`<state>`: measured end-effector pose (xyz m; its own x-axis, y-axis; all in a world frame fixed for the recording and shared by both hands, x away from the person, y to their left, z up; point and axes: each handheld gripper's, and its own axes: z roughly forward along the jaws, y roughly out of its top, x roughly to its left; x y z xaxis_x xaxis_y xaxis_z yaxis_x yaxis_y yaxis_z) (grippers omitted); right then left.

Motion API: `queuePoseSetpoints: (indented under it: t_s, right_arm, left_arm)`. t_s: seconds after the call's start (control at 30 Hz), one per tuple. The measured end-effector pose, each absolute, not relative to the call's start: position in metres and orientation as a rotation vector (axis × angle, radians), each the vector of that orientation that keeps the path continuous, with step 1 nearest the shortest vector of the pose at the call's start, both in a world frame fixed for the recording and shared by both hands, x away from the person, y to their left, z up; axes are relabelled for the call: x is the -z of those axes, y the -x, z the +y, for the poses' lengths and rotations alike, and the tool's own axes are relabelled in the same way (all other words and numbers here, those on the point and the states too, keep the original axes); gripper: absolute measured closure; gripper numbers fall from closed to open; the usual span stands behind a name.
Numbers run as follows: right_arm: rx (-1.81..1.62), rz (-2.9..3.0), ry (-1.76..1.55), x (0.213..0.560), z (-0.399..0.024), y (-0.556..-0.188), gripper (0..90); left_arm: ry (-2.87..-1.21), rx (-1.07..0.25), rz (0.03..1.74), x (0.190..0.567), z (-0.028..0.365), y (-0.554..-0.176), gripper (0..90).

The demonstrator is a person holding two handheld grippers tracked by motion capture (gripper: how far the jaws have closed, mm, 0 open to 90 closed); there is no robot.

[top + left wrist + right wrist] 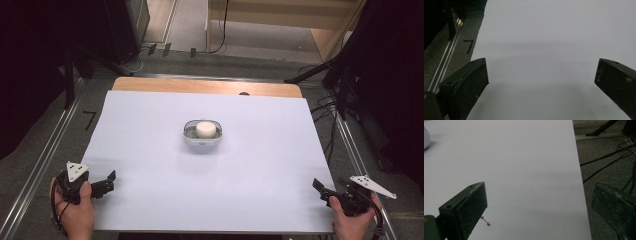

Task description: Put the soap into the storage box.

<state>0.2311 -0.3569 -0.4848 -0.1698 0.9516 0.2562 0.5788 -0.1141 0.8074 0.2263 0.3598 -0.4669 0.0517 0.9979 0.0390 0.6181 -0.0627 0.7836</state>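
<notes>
Left gripper: near left corner, jaws apart, empty.
Right gripper: near right, released, empty.
Tray: centre, holding what looks like a white puck.

One camera looks down from above the near edge; two ride low, facing across the shared white sheet.

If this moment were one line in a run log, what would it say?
left gripper: open, empty | right gripper: open, empty | bowl: mid-table, white puck inside | both grippers at near edge, apart from bowl
</notes>
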Motion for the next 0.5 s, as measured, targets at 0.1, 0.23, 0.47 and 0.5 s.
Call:
queuePoseSetpoints:
  t_s: [0.1,0.23,0.47,0.5]
  right_arm:
    - [-1.198,1.740,-1.691,0.4850,-0.3567,-0.2309,1.3]
    - [-1.189,1.749,-1.683,0.4856,-0.3552,-0.2315,1.3]
    - [-1.186,1.775,-1.680,0.4856,-0.3529,-0.2324,1.6]
    - [-1.186,1.773,-1.680,0.4858,-0.3529,-0.2325,1.6]
  left_arm:
    - [-1.741,-0.826,1.625,0.4665,0.3608,-0.2258,0.0]
    - [-1.727,-0.821,1.629,0.4664,0.3619,-0.2255,0.0]
    - [-1.713,-0.822,1.637,0.4659,0.3629,-0.2248,0.0]
    - [-1.711,-0.821,1.639,0.4661,0.3627,-0.2251,0.0]
